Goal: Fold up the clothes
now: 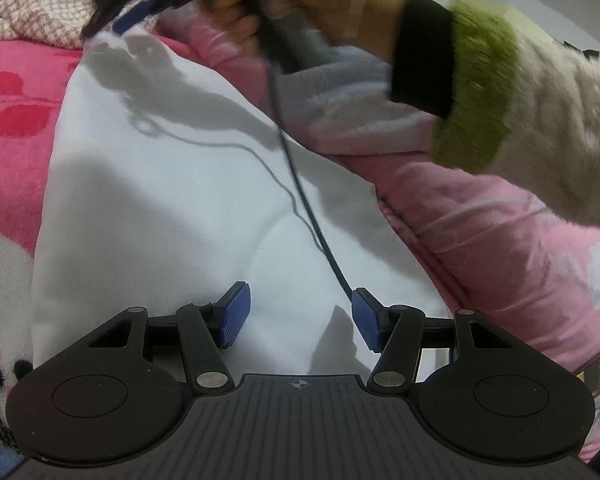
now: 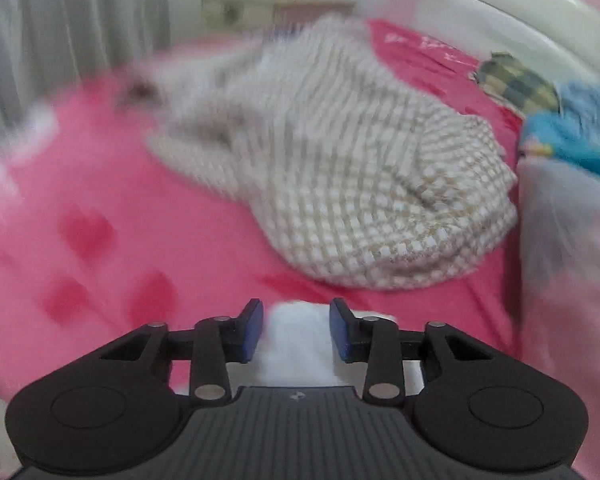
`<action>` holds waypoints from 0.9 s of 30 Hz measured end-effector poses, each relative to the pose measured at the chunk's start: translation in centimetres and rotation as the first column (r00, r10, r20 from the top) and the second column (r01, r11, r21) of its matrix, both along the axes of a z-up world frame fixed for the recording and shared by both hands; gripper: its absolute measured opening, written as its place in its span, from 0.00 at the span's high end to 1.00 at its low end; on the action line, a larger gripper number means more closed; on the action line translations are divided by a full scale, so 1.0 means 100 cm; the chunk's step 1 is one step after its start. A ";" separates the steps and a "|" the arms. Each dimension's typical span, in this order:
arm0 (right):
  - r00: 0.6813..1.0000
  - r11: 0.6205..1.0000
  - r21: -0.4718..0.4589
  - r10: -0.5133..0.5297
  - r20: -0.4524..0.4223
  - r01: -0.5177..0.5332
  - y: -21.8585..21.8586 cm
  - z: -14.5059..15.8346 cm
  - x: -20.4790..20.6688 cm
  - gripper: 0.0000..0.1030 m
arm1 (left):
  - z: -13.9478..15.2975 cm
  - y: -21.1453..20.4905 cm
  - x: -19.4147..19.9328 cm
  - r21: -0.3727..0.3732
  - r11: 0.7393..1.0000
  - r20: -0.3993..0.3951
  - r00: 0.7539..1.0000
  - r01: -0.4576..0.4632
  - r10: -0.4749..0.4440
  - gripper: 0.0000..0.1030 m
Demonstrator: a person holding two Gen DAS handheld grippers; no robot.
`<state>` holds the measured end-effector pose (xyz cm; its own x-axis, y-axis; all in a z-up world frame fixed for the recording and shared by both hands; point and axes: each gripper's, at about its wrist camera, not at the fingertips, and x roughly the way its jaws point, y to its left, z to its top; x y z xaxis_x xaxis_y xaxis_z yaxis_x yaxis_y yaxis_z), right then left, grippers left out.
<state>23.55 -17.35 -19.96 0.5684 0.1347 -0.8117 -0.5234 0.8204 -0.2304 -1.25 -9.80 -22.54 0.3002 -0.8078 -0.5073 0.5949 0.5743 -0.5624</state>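
White garment [image 1: 172,208] on bed: both claws, left [image 1: 300,318] & right [image 2: 296,330], half-open, gripping nothing; smooth fold w/ 2 claws.

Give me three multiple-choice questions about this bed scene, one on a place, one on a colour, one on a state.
1. Where does the white garment lie?
A on the pink bedspread
B on a shelf
C on the floor
2. What colour are the pads on the left gripper fingers?
A red
B blue
C green
3. How is the checked garment?
A folded flat
B hanging
C crumpled in a heap

A, pink shows beside the white cloth; B, both pads are blue; C, it lies bunched.
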 end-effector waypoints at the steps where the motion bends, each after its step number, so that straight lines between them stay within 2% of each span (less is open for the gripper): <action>1: 0.999 0.998 -0.057 -0.033 0.029 0.035 0.002 -0.005 0.007 0.54 | 0.000 0.000 0.000 0.001 1.000 0.001 1.000 -0.001 0.001 0.45; 4: 0.966 0.969 -0.075 -0.224 0.128 0.234 -0.019 0.002 0.025 0.56 | 0.000 -0.002 -0.001 0.005 1.000 0.004 1.000 0.000 0.000 0.45; 7: 0.934 0.942 0.106 -0.330 0.138 0.317 -0.057 0.038 0.022 0.56 | 0.001 -0.004 0.000 0.016 1.000 0.011 1.000 0.002 -0.002 0.45; 9: 0.924 0.919 0.224 -0.358 0.136 0.324 -0.079 0.063 0.010 0.56 | 0.003 -0.004 0.001 0.020 1.000 0.002 1.000 0.004 -0.004 0.44; 12: 0.919 0.914 0.298 -0.342 0.199 0.275 -0.100 0.098 -0.027 0.56 | 0.006 -0.004 0.004 0.029 1.000 -0.022 1.000 0.008 -0.007 0.42; 16: 0.898 0.908 0.346 -0.341 0.279 0.237 -0.132 0.146 -0.095 0.56 | 0.019 -0.002 0.005 0.039 0.999 -0.030 1.000 -0.008 0.009 0.41; 19: 0.876 0.916 0.341 -0.332 0.349 0.211 -0.155 0.180 -0.145 0.56 | 0.038 0.006 0.002 0.015 1.000 0.018 1.000 -0.024 0.024 0.38; 22: 0.887 0.915 0.347 -0.325 0.328 0.207 -0.172 0.200 -0.188 0.56 | 0.057 0.017 0.000 0.002 0.999 0.043 0.998 -0.042 0.042 0.34; 23: 0.900 0.914 0.347 -0.318 0.297 0.208 -0.176 0.201 -0.202 0.58 | 0.060 0.021 0.000 0.004 0.999 0.033 0.999 -0.040 0.040 0.34; 25: 0.939 0.918 0.339 -0.281 0.196 0.204 -0.174 0.188 -0.229 0.64 | 0.063 0.028 -0.001 0.025 0.999 0.025 0.999 -0.040 0.039 0.34; 27: 0.971 0.931 0.321 -0.214 0.102 0.172 -0.164 0.162 -0.253 0.67 | 0.062 0.033 -0.004 0.066 0.997 0.028 0.999 -0.036 0.034 0.34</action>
<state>-1.80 -33.74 -3.81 0.7085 0.2425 -0.6628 -0.3298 0.9440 -0.0071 -1.65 -6.54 -16.32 0.3420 -0.7614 -0.5507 0.5885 0.6305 -0.5061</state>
